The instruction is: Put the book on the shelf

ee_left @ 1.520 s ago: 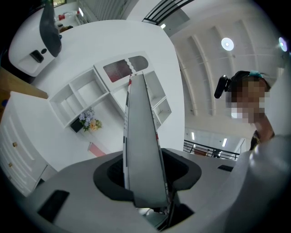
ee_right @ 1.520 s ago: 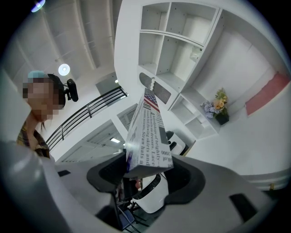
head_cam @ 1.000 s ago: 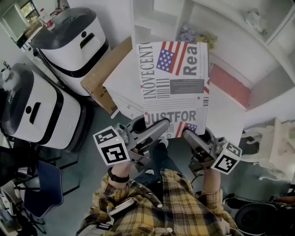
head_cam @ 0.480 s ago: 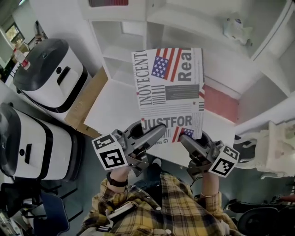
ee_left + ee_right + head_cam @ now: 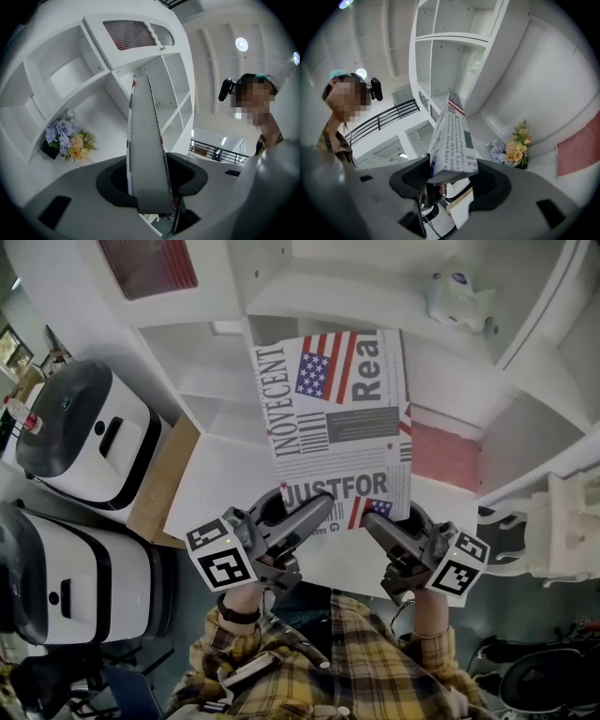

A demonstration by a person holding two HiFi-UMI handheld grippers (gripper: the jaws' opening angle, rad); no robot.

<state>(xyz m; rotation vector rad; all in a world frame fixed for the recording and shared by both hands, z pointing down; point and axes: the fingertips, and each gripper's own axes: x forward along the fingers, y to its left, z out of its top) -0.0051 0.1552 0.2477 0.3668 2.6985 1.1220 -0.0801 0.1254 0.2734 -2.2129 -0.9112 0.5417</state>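
The book (image 5: pixel 339 427) has a newspaper-print cover with an American flag and lies flat, held out toward the white shelf unit (image 5: pixel 225 324). My left gripper (image 5: pixel 314 512) is shut on its near left corner. My right gripper (image 5: pixel 375 523) is shut on its near right corner. In the left gripper view the book (image 5: pixel 147 154) stands edge-on between the jaws of the left gripper (image 5: pixel 152 187), with the open shelf compartments (image 5: pixel 65 75) beyond. In the right gripper view the book (image 5: pixel 452 140) rises from the right gripper (image 5: pixel 447 180) toward the shelf (image 5: pixel 450 42).
Two white-and-black appliances (image 5: pixel 89 437) (image 5: pixel 56 568) and a cardboard box (image 5: pixel 159 484) stand at the left. A small white figure (image 5: pixel 459 296) sits on an upper shelf. A red panel (image 5: pixel 445 456) lies right of the book. A flower bunch (image 5: pixel 68 140) sits in a lower compartment.
The head view has swung up toward the shelf, so the appliances and box slid left and more compartments show. The book stays held in both grippers at the same corners.
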